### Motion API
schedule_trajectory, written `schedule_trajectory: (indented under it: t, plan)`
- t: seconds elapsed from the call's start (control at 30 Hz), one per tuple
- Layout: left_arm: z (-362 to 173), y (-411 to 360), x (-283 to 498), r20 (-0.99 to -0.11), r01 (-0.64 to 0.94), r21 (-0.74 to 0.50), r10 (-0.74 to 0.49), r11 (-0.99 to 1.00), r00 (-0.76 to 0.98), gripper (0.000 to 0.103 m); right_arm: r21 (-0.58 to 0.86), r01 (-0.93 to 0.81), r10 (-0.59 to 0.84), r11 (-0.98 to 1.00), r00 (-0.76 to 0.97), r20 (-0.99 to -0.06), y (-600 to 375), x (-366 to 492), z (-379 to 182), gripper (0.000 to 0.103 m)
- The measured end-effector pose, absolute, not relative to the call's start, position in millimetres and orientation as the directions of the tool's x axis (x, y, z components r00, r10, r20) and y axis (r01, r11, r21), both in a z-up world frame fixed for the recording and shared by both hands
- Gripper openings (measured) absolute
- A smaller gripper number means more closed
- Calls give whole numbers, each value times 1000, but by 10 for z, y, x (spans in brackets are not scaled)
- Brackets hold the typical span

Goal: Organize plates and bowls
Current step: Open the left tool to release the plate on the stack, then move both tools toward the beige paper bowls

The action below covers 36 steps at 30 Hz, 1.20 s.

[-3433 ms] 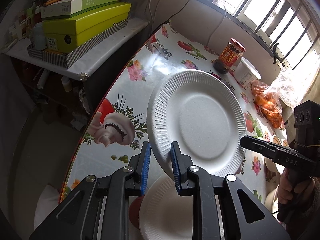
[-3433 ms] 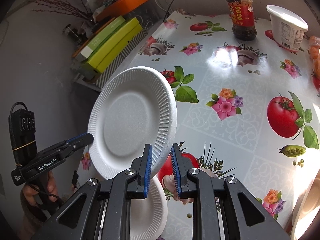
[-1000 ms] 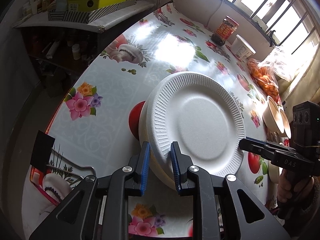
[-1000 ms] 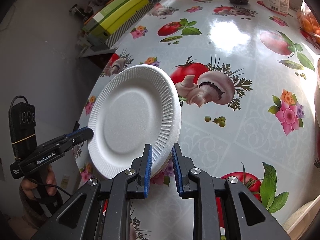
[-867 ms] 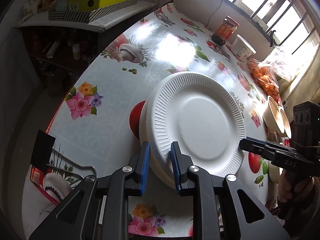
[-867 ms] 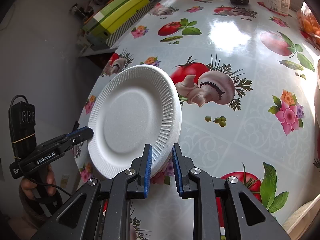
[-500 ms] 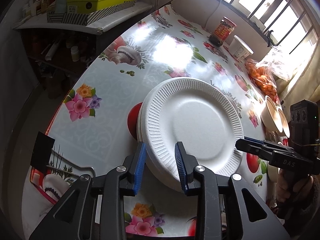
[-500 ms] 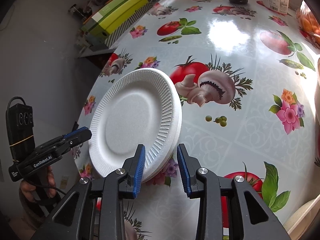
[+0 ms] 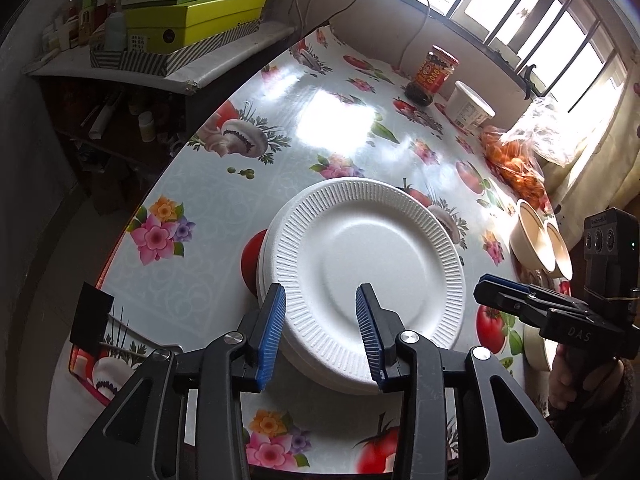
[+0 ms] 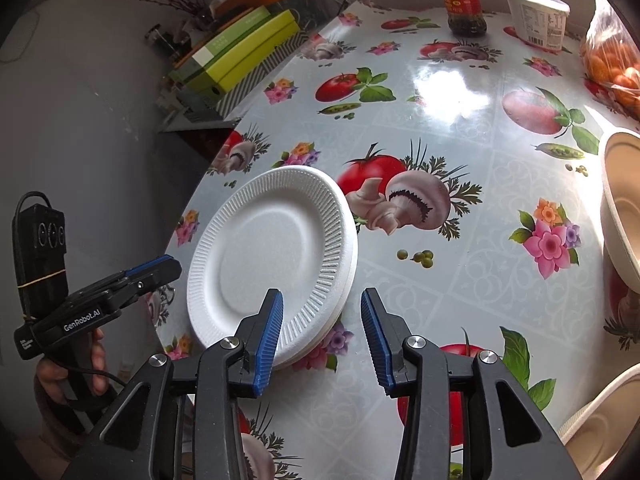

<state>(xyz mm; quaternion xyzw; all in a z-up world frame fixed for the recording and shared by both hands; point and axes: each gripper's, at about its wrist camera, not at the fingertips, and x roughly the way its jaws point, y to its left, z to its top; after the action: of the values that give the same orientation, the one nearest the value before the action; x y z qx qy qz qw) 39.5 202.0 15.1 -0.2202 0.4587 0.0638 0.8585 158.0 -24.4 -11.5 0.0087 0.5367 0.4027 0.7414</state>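
Note:
A white foam plate point(image 9: 372, 264) point(image 10: 276, 256) lies on top of a small stack of like plates on the flowered table. My left gripper point(image 9: 322, 332) straddles the near rim of the stack, its jaws opening and its blue pads clear of the plate. My right gripper point(image 10: 322, 340) is over the opposite rim, jaws opening too, pads not touching. Each gripper shows in the other's view: the right gripper point(image 9: 536, 312) and the left gripper point(image 10: 120, 288). Beige bowls point(image 9: 540, 236) point(image 10: 622, 208) sit at the right of the table.
At the far end stand a red-labelled jar point(image 9: 432, 76), a white tub point(image 9: 470, 108) and a bag of orange fruit point(image 9: 516, 164). A shelf with green boxes point(image 9: 192, 20) borders the table's left edge. Another pale dish point(image 10: 600, 420) lies near the right front.
Both grippers let go of the top plate, their jaws spreading apart. The plate has settled flat on the stack; earlier it was carried tilted above the table.

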Motion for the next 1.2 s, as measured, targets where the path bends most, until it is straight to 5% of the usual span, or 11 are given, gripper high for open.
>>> schedule_trajectory:
  t: [1.2]
  plan:
    - [441, 504, 1085, -811, -3, -242, -201, 970, 549, 38, 403, -412, 553, 817, 361, -751, -1813, 1526, 303, 40]
